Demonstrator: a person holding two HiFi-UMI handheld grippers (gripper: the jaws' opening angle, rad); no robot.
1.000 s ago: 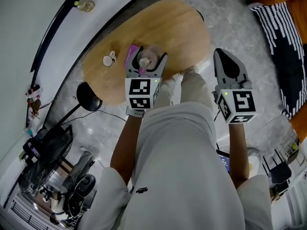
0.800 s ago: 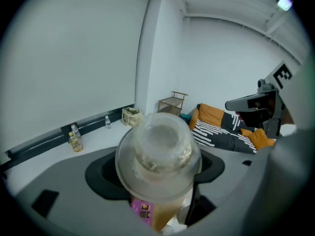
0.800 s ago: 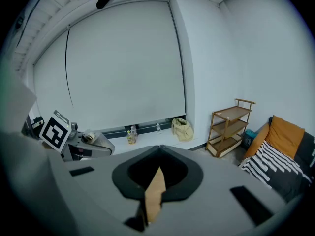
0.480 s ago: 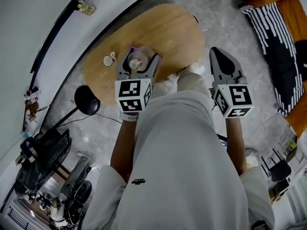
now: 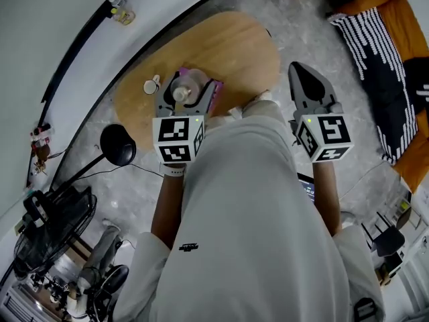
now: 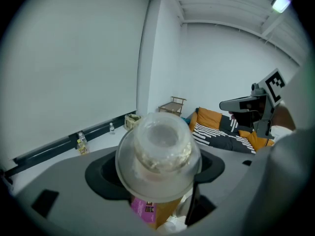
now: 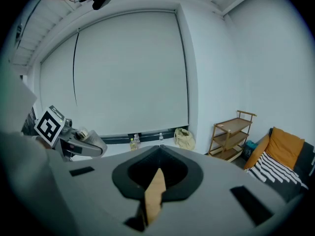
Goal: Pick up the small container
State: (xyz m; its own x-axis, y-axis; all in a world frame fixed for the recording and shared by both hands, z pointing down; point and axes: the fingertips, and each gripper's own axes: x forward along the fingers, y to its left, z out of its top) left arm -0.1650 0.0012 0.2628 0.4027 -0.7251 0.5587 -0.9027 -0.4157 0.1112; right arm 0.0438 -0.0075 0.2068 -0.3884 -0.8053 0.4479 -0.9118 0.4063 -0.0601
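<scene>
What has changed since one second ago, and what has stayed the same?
The left gripper, still shut on the small container, has shifted left over the table: the pink box now shows at its right, not its left. The white cup has not moved; the right gripper stays shut beside the table.

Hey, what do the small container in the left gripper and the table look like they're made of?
Container: probably clear plastic, slightly cloudy and glossy. Its walls are see-through and the rim catches light. Glass isn't ruled out.
Table: wood or wood veneer with a matte, light brown top and faint grain streaks.
</scene>
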